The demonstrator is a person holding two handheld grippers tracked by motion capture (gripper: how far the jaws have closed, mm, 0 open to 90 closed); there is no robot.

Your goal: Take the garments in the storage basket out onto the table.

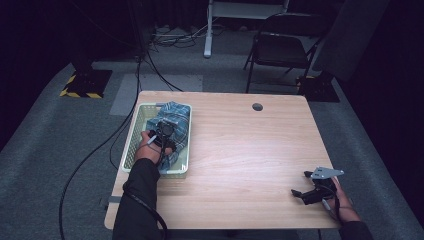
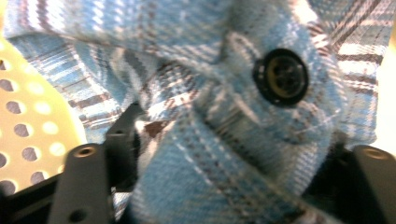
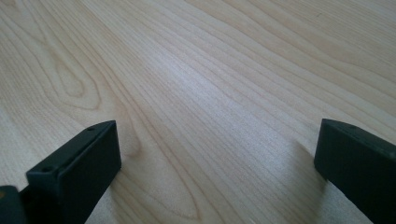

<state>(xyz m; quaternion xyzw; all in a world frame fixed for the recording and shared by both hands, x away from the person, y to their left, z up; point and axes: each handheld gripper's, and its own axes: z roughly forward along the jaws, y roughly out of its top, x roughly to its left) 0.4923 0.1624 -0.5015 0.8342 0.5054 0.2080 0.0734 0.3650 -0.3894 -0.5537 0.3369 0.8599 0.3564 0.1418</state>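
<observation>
Plaid shirt (image 1: 176,126) bunched in green basket (image 1: 134,131), left-centre of frame, long axis running up-frame. Left gripper (image 1: 163,131) clamped on its fabric. Right gripper (image 1: 300,184) lower right, jaws apart, nothing between.

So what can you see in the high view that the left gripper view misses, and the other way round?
The high view alone takes in the whole wooden table, the right tool resting open near its right edge, the folding chair behind, and the full outline of the pale basket. The left gripper view alone shows a dark button on the cloth and the round holes in the basket's wall. Both show the blue plaid shirt in the basket, with the left tool closed on a fold of it.
</observation>
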